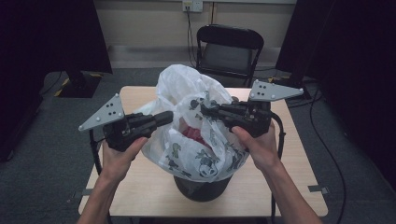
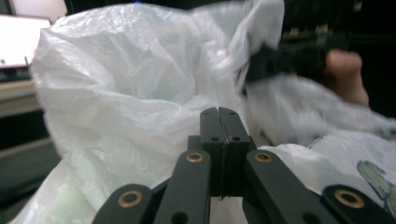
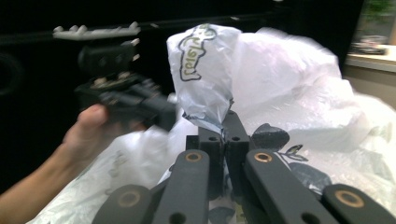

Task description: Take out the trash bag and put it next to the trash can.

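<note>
Clearly we had both grippers working the mouth of the white plastic bag [image 1: 196, 116], which sat in a dark bin [image 1: 201, 187] at the near edge of the bench [image 1: 299, 158], its printed sides draped over the bin's rim. Our right gripper [image 3: 223, 125] had its jaws pressed together on a fold of the bag's film, which rose out from between them in the right gripper view. Our left gripper [image 2: 224, 122] also stood with its jaws pressed together, right against the bag; in the left gripper view we could not tell whether any film was caught in that seam.

We judged the main risk to be an uneven hold. If the left gripper had nipped nothing, any pull would load the right side alone, and the thin film could stretch or tear at that pinch. A slipped fold would let the mouth sag back over the red contents [image 1: 194, 134].

We also worried about the bin itself: it stood close to the bench edge, so a sideways tug on the bag could tip it or drag it off towards us.
</note>
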